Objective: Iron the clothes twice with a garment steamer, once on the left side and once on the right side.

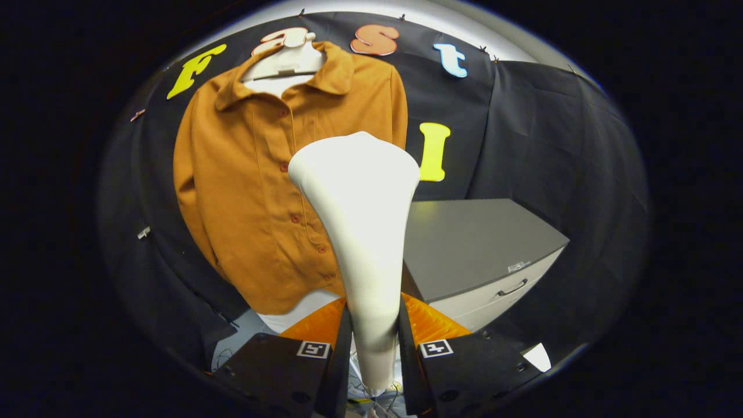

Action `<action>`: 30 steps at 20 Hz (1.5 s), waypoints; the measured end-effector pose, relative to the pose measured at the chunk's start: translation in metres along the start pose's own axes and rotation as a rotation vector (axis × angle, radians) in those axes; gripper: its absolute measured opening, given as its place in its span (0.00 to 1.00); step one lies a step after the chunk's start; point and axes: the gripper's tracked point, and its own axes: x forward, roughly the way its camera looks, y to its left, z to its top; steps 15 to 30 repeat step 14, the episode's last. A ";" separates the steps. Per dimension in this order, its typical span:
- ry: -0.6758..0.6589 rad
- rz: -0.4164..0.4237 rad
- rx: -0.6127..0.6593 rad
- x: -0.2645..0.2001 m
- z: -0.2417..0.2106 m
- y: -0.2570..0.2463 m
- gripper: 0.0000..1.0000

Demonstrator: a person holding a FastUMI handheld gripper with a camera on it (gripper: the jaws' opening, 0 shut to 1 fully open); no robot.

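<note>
A white garment steamer [363,220] stands upright between my fingers, its narrow handle clamped by both and its wide head rising ahead of them. My gripper [374,325] is shut on that handle. Beyond the steamer hangs an orange-brown buttoned shirt [255,186] on a white mannequin torso [287,64] against the black cloth wall. The steamer head covers part of the shirt's right half; whether the head touches the cloth I cannot tell.
A grey-topped cabinet [476,244] with white drawers and a dark handle stands to the right of the shirt, just beyond my right finger. Cables lie on the floor below the steamer's handle.
</note>
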 end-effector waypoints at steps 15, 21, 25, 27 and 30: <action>-0.377 0.078 0.064 -0.075 0.101 0.001 0.41; -0.377 0.078 0.064 -0.075 0.101 0.001 0.41; -0.377 0.078 0.064 -0.075 0.101 0.001 0.41; -0.377 0.078 0.064 -0.075 0.101 0.001 0.41; -0.377 0.078 0.064 -0.075 0.101 0.001 0.41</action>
